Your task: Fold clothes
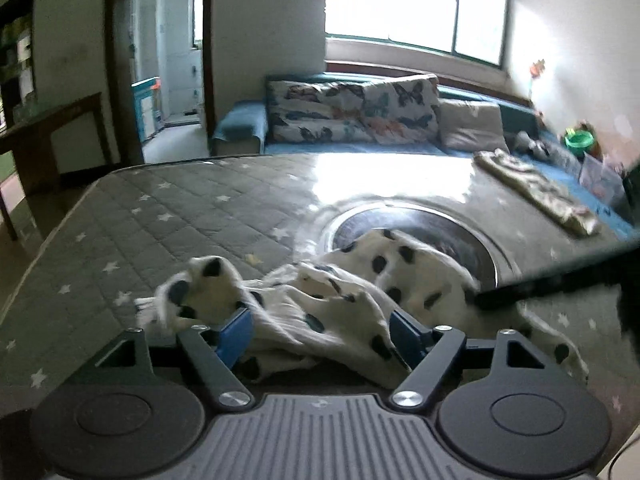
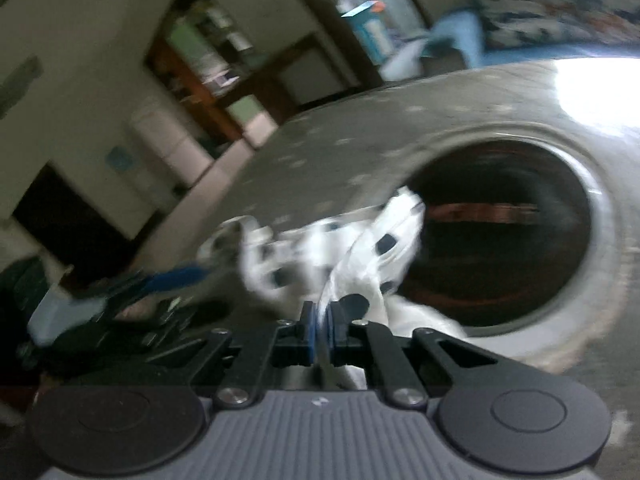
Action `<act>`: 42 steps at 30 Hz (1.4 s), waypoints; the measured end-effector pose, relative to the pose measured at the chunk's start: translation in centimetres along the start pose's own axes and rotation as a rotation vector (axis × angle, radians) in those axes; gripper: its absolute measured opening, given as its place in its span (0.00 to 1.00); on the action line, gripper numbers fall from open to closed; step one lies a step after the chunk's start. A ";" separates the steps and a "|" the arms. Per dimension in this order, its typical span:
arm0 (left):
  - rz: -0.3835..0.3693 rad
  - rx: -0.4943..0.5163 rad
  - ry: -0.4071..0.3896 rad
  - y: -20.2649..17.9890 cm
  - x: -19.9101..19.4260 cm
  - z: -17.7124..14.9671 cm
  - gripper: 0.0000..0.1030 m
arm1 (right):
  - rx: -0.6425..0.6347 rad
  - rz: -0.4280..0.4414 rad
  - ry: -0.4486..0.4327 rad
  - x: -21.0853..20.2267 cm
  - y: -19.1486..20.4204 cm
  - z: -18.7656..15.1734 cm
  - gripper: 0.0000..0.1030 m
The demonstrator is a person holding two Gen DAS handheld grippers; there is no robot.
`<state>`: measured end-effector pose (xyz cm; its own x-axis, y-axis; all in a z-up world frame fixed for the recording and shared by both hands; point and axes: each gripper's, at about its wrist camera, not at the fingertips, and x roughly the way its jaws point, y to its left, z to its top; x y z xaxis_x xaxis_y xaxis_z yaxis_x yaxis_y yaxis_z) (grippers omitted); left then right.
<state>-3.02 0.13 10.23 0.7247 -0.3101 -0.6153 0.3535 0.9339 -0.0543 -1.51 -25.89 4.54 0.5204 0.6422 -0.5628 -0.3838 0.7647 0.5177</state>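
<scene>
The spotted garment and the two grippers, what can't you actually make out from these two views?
- Spotted garment: crumpled; its type and edges are unreadable. Left wrist view, hidden by its own folds and the left gripper.
- Metal basin: contents unclear. Right wrist view, motion blur and shadow.
- Right gripper: how much cloth the shut pads pinch, hidden between them.
- Folded cloth: pattern too blurred.

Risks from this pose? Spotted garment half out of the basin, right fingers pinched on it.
1. The right gripper pinches only a thin edge of the spotted garment; it may slip out.
2. The left gripper stands open around bunched cloth, so closing may catch several layers.
3. Cloth trails in the metal basin and may drag on its rim.
</scene>
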 end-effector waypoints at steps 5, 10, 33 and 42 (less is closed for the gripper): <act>-0.018 -0.039 -0.017 1.6 -1.6 0.0 0.83 | -0.142 0.053 0.033 2.6 4.6 -2.4 0.05; -0.058 -0.005 0.030 1.3 -0.4 -0.9 0.89 | -0.278 0.056 0.086 5.3 7.9 -5.6 0.05; -0.137 -0.003 0.209 -0.7 6.4 -1.7 0.39 | -0.219 -0.118 -0.030 -3.8 3.7 -4.4 0.35; -0.081 0.028 0.158 0.5 4.6 -2.5 0.15 | -0.139 -0.340 0.002 0.8 -1.8 -1.8 0.36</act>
<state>-1.01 -0.42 5.41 0.5918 -0.3506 -0.7259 0.4249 0.9009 -0.0887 -1.81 -26.71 1.97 0.6347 0.3504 -0.6888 -0.2894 0.9342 0.2086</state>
